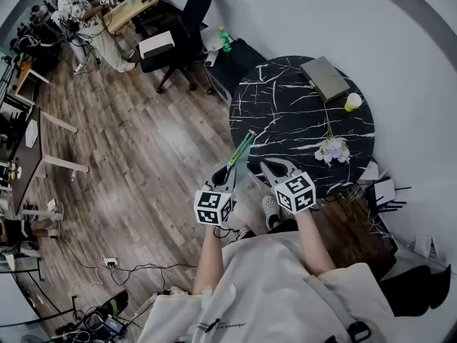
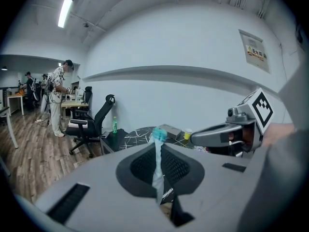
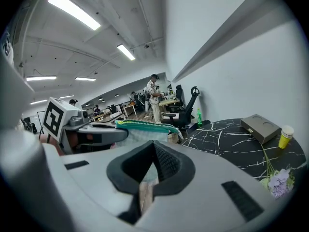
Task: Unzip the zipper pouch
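Note:
The zipper pouch [image 1: 240,151], pale fabric with a green zipper along its top, hangs in the air in front of me, above the near edge of the table. My left gripper [image 1: 230,170] is shut on one end of it. In the left gripper view the pouch [image 2: 157,135] stands edge-on, pinched between the pads [image 2: 170,168]. My right gripper [image 1: 257,164] holds the other end. In the right gripper view the green zipper [image 3: 145,125] runs across above the shut jaws, and pale fabric goes down between the pads [image 3: 166,166]. The zipper's slider is not clear to see.
A round black marble table [image 1: 285,113] carries a grey box [image 1: 325,78], a yellow cup [image 1: 353,102] and a small bunch of flowers [image 1: 333,149]. A black office chair [image 1: 187,27] and a green bottle [image 1: 226,38] stand beyond it. A person [image 1: 82,16] works at a far desk.

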The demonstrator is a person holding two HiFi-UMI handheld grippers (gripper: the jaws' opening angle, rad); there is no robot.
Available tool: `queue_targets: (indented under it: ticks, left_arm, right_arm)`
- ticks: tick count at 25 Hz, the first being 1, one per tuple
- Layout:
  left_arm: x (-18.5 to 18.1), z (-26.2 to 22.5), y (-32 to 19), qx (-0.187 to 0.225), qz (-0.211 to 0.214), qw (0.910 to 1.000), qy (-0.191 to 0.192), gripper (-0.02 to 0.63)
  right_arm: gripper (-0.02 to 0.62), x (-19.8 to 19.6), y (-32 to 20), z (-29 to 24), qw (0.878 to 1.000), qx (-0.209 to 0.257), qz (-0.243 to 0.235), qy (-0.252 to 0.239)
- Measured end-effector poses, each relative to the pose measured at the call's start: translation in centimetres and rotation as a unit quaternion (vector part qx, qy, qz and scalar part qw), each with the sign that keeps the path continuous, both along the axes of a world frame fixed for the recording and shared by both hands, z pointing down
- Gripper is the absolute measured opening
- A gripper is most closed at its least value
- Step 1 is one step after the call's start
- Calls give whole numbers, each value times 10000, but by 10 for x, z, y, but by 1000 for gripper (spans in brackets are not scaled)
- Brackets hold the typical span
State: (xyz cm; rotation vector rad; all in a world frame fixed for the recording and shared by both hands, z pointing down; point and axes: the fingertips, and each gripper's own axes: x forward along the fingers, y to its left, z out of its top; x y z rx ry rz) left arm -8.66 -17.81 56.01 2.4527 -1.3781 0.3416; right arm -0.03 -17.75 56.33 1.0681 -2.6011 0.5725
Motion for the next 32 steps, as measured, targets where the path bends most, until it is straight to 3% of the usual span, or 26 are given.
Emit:
queue_targets:
  ticks: [12, 32]
  left_arm:
    - [1, -4, 5, 143, 31, 9998, 143, 23]
    - [-3, -4, 8, 38, 225, 9996, 179, 23]
  right_arm:
    - [6, 2, 3, -2, 9998, -46, 25, -215]
    - [5, -5, 2, 1, 9989, -233, 74, -411]
